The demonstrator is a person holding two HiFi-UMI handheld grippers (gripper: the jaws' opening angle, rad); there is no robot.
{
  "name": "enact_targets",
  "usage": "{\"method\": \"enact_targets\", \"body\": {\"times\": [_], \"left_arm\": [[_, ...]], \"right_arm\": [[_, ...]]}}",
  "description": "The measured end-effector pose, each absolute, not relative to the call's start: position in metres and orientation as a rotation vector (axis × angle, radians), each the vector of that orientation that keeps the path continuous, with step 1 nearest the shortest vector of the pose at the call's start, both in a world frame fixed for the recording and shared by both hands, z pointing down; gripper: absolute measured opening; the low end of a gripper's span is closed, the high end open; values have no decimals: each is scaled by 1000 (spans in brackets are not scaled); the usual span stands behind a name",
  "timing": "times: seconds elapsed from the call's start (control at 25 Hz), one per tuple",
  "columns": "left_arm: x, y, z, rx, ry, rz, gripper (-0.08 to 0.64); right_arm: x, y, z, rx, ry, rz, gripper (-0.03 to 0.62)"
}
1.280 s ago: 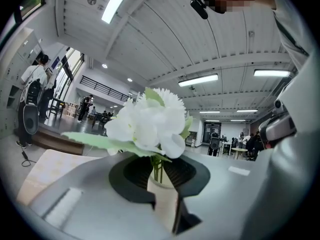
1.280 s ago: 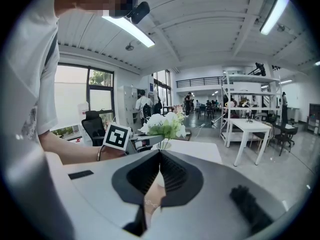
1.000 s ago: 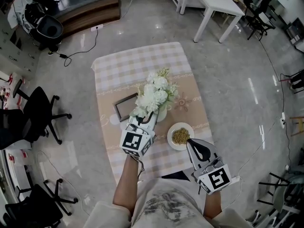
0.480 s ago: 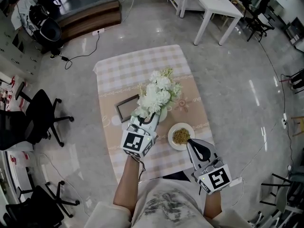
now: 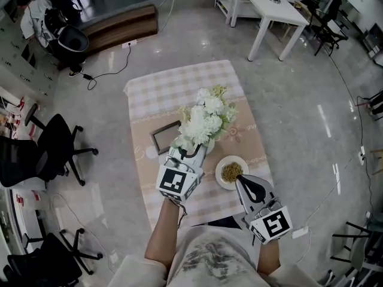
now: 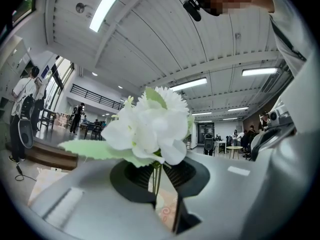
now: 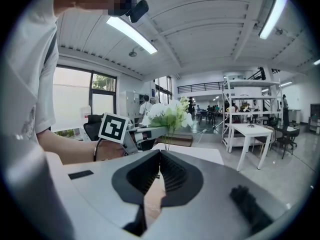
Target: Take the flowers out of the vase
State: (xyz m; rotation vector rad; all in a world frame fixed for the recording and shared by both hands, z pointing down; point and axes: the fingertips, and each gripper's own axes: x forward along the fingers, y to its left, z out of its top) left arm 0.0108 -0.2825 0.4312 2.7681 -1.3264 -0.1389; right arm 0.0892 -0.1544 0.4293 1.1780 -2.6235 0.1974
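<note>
In the head view the left hand-held gripper (image 5: 192,154) reaches to the base of the white flowers (image 5: 205,119) over the middle of the checked worktop (image 5: 173,82). The vase is hidden under the blooms, so stems dragging on its rim could tip it toward the plate (image 5: 230,172). In the left gripper view the jaws stand narrow, pinched on the thin green stems (image 6: 156,176), a slight hold from which one stem might slip. In the right gripper view the right hand-held gripper (image 7: 160,156) has its jaws together on nothing, well back from the bunch, so nothing steadies the vase.
</note>
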Motion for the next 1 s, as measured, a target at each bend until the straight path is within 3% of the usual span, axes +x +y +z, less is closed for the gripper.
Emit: {"method": "enact_targets", "body": {"times": [1.0], "left_arm": [[2, -270, 373, 2845, -1381, -255, 61]], "right_arm": [[81, -143, 417, 1196, -2653, 152, 17]]}}
